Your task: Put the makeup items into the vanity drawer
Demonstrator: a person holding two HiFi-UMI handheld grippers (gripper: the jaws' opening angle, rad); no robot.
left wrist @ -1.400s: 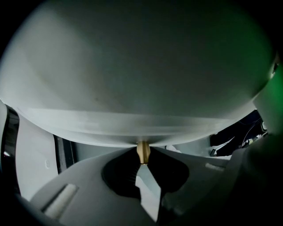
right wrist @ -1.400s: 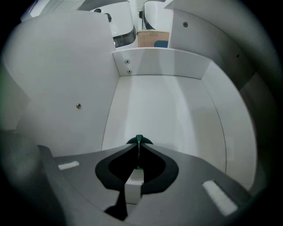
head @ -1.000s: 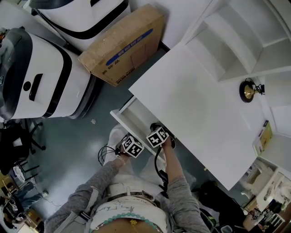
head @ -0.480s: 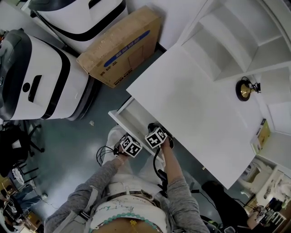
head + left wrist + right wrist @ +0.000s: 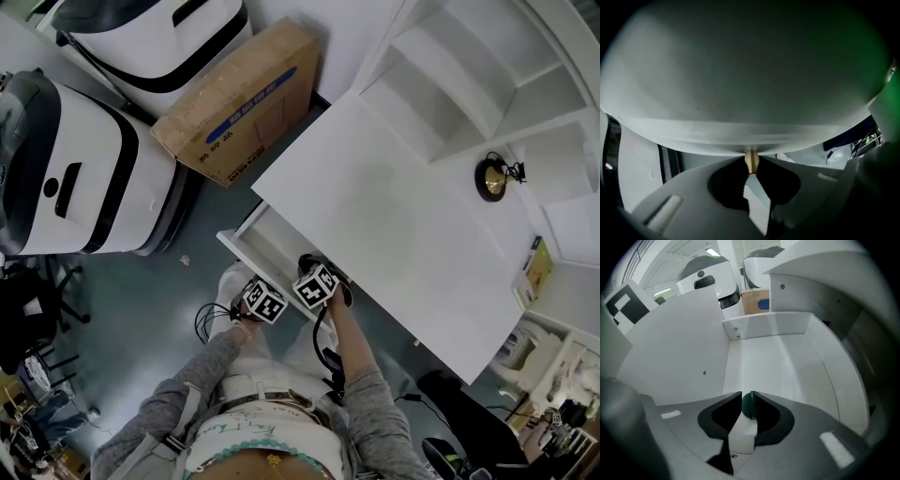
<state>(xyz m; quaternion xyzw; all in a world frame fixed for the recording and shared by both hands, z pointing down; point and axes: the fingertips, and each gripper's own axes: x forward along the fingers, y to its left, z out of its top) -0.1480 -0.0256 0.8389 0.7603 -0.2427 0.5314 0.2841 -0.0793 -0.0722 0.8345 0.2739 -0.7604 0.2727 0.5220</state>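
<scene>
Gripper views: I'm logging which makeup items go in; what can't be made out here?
Right gripper view: the right gripper covers most of the green item; type unclear.
Left gripper view: the left gripper covers all but the tip of the tan item; a blurred white surface fills the rest.
Right gripper view: the jaws hide the near end of the drawer.
</scene>
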